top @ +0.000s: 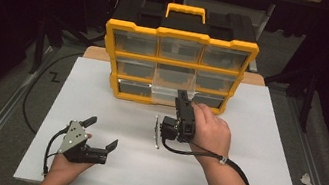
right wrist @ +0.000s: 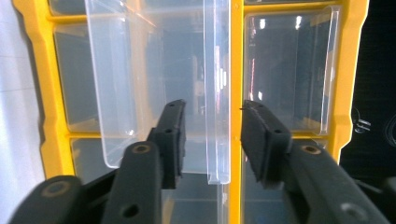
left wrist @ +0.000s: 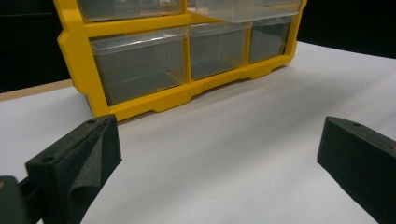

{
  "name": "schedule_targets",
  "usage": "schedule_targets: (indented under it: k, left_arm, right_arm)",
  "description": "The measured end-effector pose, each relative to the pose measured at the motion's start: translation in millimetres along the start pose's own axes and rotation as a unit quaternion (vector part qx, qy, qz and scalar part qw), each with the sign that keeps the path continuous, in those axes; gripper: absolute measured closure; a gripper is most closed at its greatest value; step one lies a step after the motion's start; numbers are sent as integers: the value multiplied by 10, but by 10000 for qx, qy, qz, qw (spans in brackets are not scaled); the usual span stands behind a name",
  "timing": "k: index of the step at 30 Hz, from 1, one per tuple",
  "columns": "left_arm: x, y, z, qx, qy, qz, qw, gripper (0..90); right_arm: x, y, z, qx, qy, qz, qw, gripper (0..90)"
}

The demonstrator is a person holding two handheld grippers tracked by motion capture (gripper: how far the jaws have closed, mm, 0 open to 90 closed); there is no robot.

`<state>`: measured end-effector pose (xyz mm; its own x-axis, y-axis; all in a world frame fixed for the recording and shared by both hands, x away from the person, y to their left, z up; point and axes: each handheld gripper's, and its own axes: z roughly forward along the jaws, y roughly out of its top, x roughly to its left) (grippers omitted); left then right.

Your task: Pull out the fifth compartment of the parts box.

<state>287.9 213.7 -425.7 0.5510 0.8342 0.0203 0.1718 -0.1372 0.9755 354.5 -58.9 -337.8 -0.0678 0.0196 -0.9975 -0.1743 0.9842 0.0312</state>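
Right gripper point(top: 183, 97) reaches far to the drawer point(right wrist: 159, 84), jaws apart astride its front wall; left gripper point(top: 101, 133) rests near-left, jaws wide apart.

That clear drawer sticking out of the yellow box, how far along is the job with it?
Done: the clear drawer in the bottom row of the yellow organizer already stands partly pulled out. In hand: the right claw straddles the drawer's front wall, jaws apart, not pressing. The left claw rests open on the white tabletop. Left: probably moving the drawer further, which way I can't tell.
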Motion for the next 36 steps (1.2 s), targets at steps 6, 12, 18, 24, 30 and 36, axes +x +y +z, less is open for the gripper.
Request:
schedule_targets:
  k: [6, 12, 18, 24, 30, 36]
  left_arm:
    - [-5, 0, -2, -4, 0, 22, 10000, 3]
    - [-11, 0, -1, 1, 13, 31, 10000, 2]
    - [-16, -3, 1, 18, 10, 51, 10000, 2]
    - [-18, -6, 3, 25, 7, 75, 10000, 2]
    - [-16, -8, 8, 38, 13, 90, 10000, 2]
    - [-15, -9, 7, 48, 20, 89, 9999, 2]
  right_arm:
    - [28, -77, -96, -92, 212, 111, 9997, 504]
    - [213, -187, -199, -146, 458, 77, 9988, 452]
    - [540, -340, -300, -150, 689, 24, 9975, 415]
    - [766, -471, -357, -77, 886, 73, 9960, 412]
    - [933, -668, -425, 25, 1020, 75, 9948, 412]
    - [1021, -946, -484, 243, 1123, 134, 9933, 408]
